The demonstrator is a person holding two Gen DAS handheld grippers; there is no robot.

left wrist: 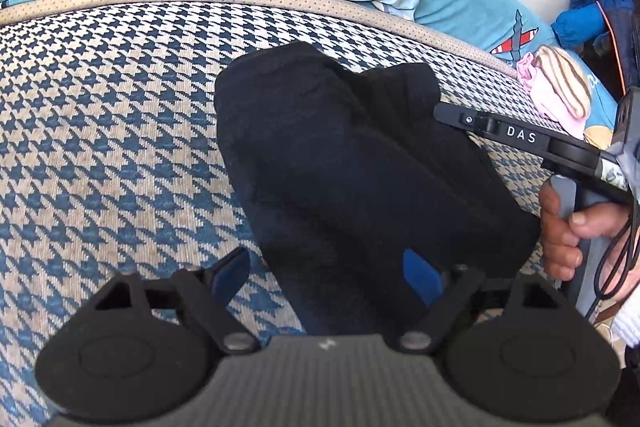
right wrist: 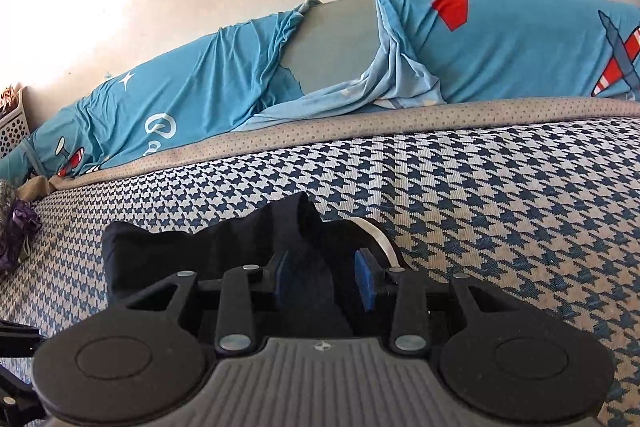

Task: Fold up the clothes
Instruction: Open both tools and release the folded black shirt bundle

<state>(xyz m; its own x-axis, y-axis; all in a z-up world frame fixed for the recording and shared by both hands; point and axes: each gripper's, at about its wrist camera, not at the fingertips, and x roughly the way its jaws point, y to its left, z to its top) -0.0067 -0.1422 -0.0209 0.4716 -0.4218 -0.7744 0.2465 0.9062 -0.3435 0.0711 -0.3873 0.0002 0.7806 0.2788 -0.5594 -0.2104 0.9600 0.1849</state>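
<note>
Left gripper (left wrist: pixel 326 273) jaws are spread wide, nothing pinched; the near end of the black garment (left wrist: pixel 360 163) lies between and under them, one blue pad over the cloth at 3 o'clock, the other over the bedcover at 9. Right gripper (right wrist: pixel 325 279) jaws are set narrow with a ridge of the black cloth between the pads; pad contact cannot be told, so no grip is claimed.

The garment is seen as a compact dark bundle on the houndstooth bedcover (left wrist: pixel 100 147), apparently folded lengthwise; the fold is judged mostly done, with final flattening or setting aside left. A pale strip shows at its edge at 1 o'clock of the right gripper.

Around: blue printed sheet (right wrist: pixel 520 47) along the wall at 12, pink striped clothing (left wrist: pixel 560 91) at 2, likely still to fold, a white basket (right wrist: pixel 14 131) at 9. Nothing is seen blocking the work area.
</note>
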